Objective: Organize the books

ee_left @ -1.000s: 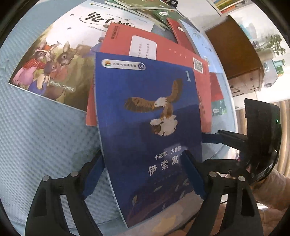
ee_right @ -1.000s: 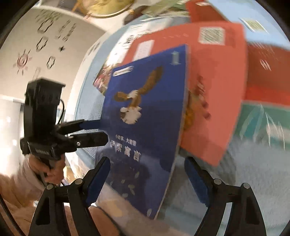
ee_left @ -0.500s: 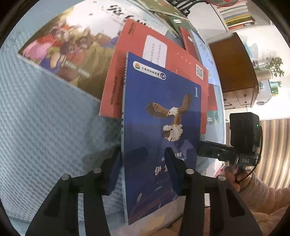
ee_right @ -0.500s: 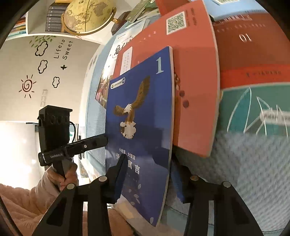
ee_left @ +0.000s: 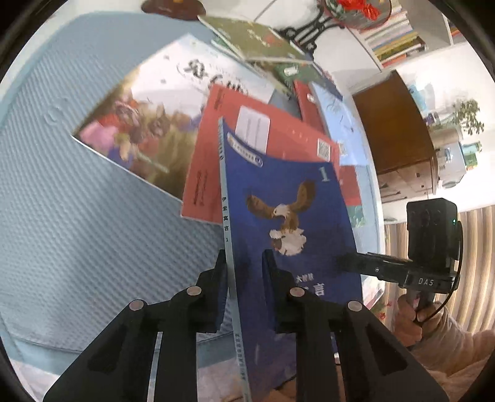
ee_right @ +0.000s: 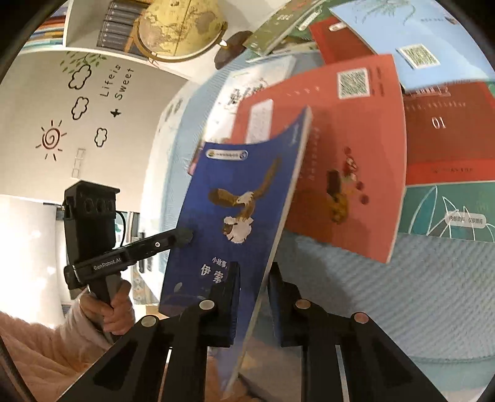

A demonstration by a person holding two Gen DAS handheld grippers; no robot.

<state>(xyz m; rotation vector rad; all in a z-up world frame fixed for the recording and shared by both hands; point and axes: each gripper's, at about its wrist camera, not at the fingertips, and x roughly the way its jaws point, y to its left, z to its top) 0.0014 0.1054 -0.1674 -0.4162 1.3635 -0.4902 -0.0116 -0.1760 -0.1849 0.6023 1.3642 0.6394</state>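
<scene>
A blue book with an eagle on its cover (ee_left: 287, 191) is lifted at a tilt off the pile, its cover bowed. My left gripper (ee_left: 244, 259) has its jaws closing on the spine edge near the bottom, pads against the book. My right gripper (ee_right: 253, 272) has its jaws closing on the opposite long edge of the same blue book (ee_right: 235, 185), pads on both faces. Each wrist view shows the other tool at the book's side: the right gripper (ee_left: 340, 261) and the left gripper (ee_right: 188, 235). A hand in a pink sleeve holds each.
Under the blue book lie a red book (ee_left: 210, 148), a rabbit picture book (ee_left: 148, 123), green books (ee_left: 247, 40), a dark red book (ee_right: 448, 133) and a teal book (ee_right: 448, 210), all on a light blue textured cloth (ee_left: 77, 216). A globe (ee_right: 179, 27) and a wooden cabinet (ee_left: 399, 130) stand beyond.
Both grippers went from wide open around the blue book's lower edge to shut on its two sides. The book rose off the pile and tilted up.
</scene>
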